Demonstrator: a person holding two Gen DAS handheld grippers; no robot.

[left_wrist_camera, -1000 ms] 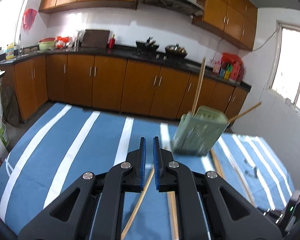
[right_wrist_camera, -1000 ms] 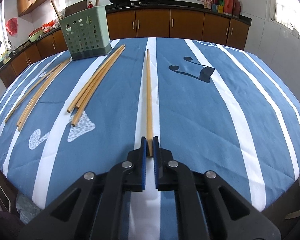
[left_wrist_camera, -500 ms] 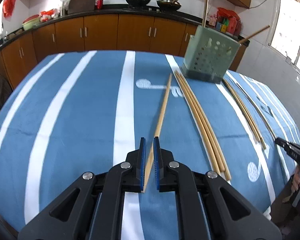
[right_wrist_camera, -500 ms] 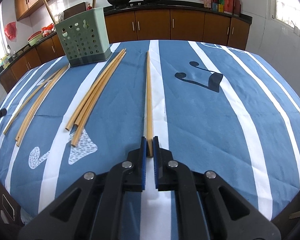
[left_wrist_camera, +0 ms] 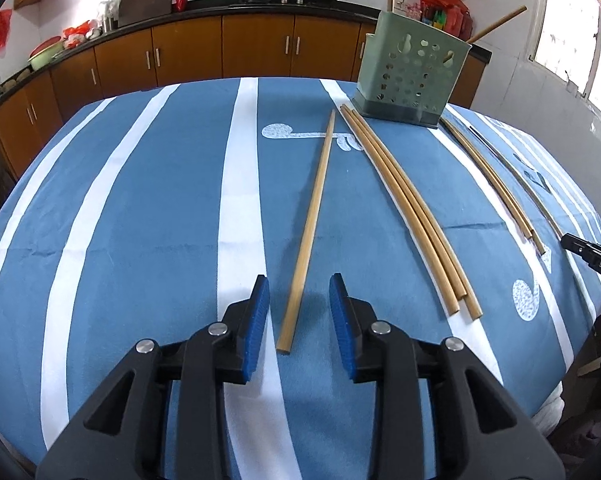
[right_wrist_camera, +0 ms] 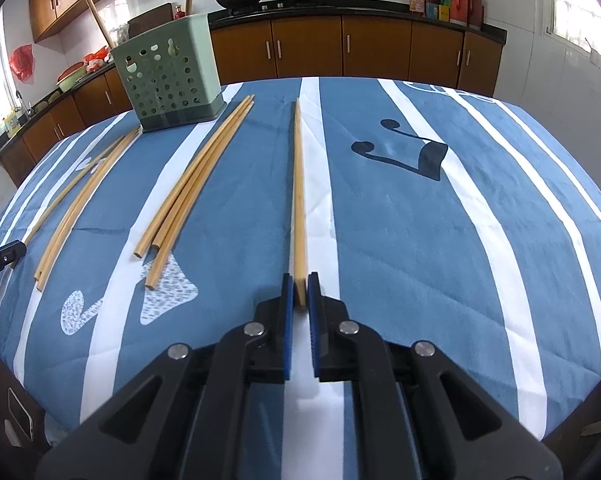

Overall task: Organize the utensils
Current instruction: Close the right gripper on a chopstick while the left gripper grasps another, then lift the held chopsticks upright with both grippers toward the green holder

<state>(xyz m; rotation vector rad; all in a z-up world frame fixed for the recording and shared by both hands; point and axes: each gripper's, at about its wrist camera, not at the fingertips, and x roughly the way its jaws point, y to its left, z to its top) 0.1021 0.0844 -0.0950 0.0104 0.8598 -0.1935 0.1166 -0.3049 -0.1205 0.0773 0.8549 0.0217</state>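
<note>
In the left wrist view a long wooden chopstick (left_wrist_camera: pixel 314 216) lies flat on the blue striped tablecloth (left_wrist_camera: pixel 148 208). Its near end sits between the blue pads of my left gripper (left_wrist_camera: pixel 298 280), whose jaws are opening and not touching it. In the right wrist view my right gripper (right_wrist_camera: pixel 298 280) is shut on the near end of a chopstick (right_wrist_camera: pixel 298 184) that rests along a white stripe. The green perforated utensil holder (left_wrist_camera: pixel 412 72) (right_wrist_camera: pixel 168 80) stands at the far side of the table with two sticks upright in it.
Three thicker chopsticks (left_wrist_camera: pixel 404 200) (right_wrist_camera: pixel 196 184) lie side by side near the holder, and thinner ones (left_wrist_camera: pixel 488 176) (right_wrist_camera: pixel 80 196) lie beyond them. A black gripper tip (left_wrist_camera: pixel 588 254) pokes in at the table's right edge. Kitchen cabinets line the back wall.
My left gripper came down from above the table with the chopstick, laid it on the cloth, and its jaws parted off it. The right gripper stayed shut on its chopstick.
</note>
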